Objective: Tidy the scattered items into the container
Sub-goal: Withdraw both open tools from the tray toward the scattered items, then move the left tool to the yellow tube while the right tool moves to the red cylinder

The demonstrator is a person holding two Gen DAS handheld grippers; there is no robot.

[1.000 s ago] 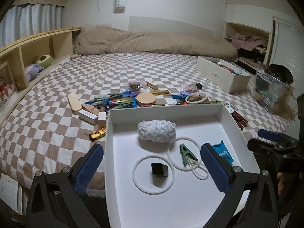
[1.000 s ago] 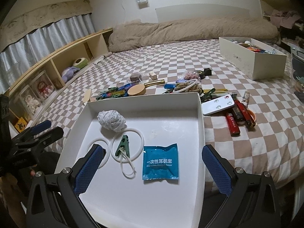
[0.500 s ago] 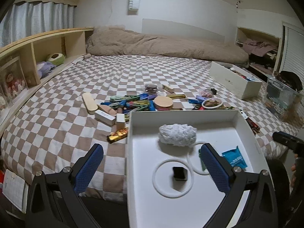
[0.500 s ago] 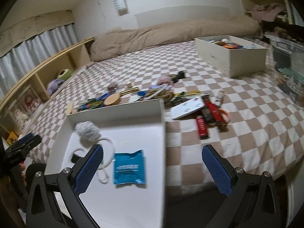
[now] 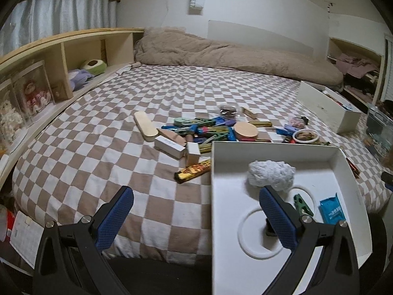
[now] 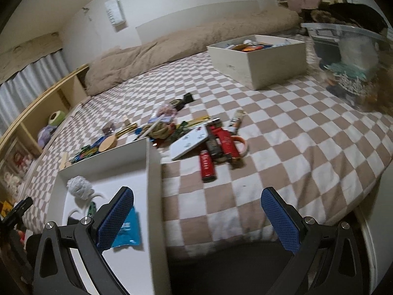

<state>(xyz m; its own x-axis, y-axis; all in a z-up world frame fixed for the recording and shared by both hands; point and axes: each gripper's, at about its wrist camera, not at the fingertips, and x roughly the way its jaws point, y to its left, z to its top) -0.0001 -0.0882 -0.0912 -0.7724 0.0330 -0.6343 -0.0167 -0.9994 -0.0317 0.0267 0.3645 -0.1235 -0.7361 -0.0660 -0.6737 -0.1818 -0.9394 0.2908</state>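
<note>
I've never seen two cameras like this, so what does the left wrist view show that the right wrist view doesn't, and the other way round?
Only the left wrist view shows the gold-and-black bar on the bed beside the white tray, and the small black item inside a white ring.

Only the right wrist view shows the red lighters and the flat white card.

Both show the tray, the white yarn ball, the blue packet and a pair of open blue fingers.

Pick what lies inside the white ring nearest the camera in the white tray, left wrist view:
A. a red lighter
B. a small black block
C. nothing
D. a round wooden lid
B: a small black block sits inside the white ring on the floor of the white tray, partly hidden behind a gripper finger.
</note>
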